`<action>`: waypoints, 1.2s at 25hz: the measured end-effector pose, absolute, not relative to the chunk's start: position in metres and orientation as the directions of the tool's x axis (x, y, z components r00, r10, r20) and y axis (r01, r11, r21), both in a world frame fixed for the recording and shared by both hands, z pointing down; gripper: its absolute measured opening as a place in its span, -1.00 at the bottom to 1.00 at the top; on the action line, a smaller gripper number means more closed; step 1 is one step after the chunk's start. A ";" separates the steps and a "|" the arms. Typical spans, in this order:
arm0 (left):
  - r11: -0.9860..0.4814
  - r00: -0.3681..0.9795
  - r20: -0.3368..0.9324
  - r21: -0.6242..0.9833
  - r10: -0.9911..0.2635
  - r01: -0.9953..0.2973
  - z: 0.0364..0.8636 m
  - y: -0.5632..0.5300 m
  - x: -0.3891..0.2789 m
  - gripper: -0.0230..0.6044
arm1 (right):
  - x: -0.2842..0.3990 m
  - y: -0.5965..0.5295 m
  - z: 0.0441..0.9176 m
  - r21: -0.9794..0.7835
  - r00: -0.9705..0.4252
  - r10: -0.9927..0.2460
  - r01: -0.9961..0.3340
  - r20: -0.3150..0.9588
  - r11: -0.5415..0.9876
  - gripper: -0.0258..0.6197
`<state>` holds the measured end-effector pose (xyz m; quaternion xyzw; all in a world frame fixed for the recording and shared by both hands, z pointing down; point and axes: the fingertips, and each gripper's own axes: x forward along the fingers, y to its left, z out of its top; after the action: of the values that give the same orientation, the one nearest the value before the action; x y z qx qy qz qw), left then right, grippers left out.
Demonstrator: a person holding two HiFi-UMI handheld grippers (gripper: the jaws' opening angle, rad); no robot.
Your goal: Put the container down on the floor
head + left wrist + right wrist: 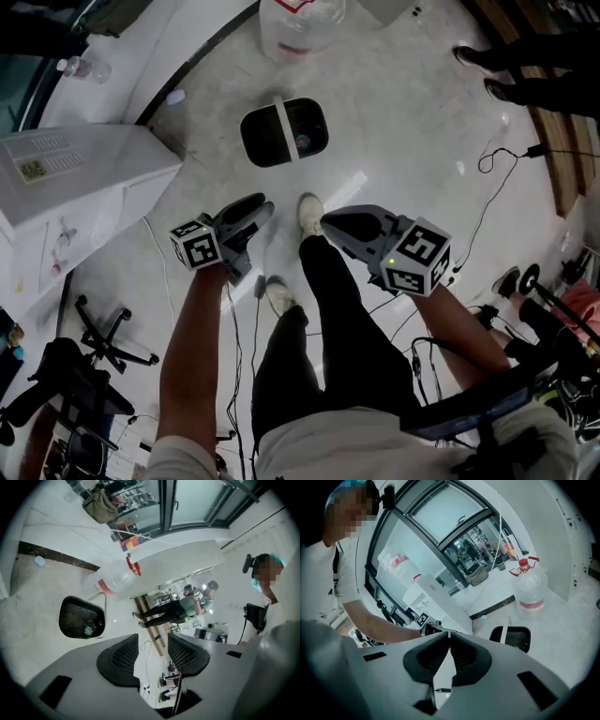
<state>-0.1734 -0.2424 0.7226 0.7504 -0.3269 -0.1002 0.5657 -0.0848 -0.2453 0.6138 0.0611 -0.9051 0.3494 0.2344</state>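
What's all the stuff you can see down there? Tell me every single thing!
container: one, black with a white handle, on the floor ahead of the feet
big water bottle: one, clear with red cap and label, on the floor beyond the container
small bottle: one, clear, top left
box: one, white, left
office chair: one, black, lower left
cable: one, black, on the floor at the right
another person's shoes: two, dark, top right
own shoes: two, white, on the floor
own trousers: black
left gripper: grey, open, empty
right gripper: grey, shut, empty
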 end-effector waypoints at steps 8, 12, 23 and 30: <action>-0.258 0.798 0.159 0.894 -0.581 -0.366 0.595 -0.146 -0.162 -0.89 | -0.093 -0.172 0.547 -0.609 -0.909 0.020 -0.262 0.416 0.748 -0.87; -0.295 0.819 0.158 0.882 -0.551 -0.368 0.542 -0.090 -0.152 -0.90 | -0.099 -0.129 0.510 -0.609 -0.914 0.007 -0.265 0.407 0.748 -0.87; -0.439 0.844 0.155 0.797 -0.513 -0.414 0.374 0.008 -0.127 -0.90 | -0.101 -0.023 0.387 -0.583 -0.945 -0.017 -0.215 0.326 0.784 -0.87; -0.537 0.849 0.133 0.721 -0.511 -0.437 0.284 0.050 -0.112 -0.90 | -0.099 0.021 0.312 -0.533 -0.958 -0.028 -0.183 0.286 0.826 -0.87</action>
<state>-0.1118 0.0497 0.2844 0.8755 -0.2707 -0.0466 0.3975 -0.0990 0.0210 0.3123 0.0559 -0.9462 0.2893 0.1338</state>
